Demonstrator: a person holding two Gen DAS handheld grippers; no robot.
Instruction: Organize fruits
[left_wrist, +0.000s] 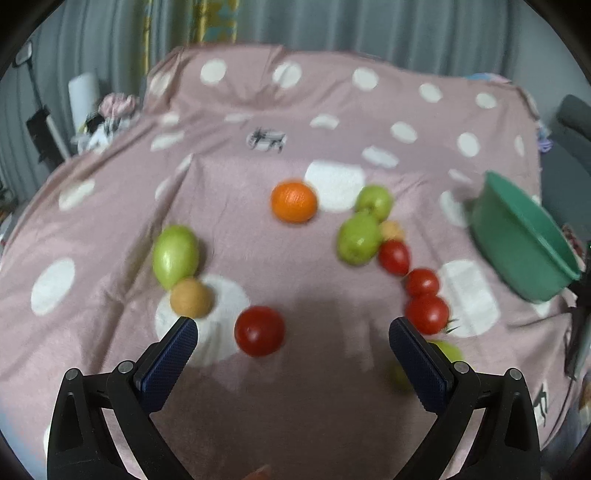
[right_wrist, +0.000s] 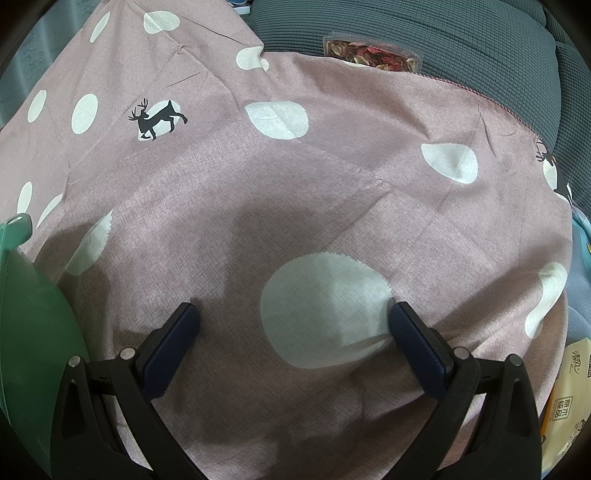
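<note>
Both tongs, the left gripper (left_wrist: 293, 328) and right gripper (right_wrist: 294, 314), are hanging wide open, holding nothing, over the pink spotted cloth (left_wrist: 240, 229). Fruits are lying scattered there: the orange (left_wrist: 294, 201) farther off, a red tomato (left_wrist: 259, 331) nearest, the green bowl (left_wrist: 524, 236) at the right.

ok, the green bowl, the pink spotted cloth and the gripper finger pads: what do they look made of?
Green bowl: likely moulded plastic, smooth with a slight sheen, thin rolled rim.
Pink spotted cloth: woven fabric, matte; a fine crosshatch weave and soft creases show in the right wrist view.
Finger pads: probably rubber, dark blue with a fine knurled texture, set on black frames that look like hard plastic.
</note>
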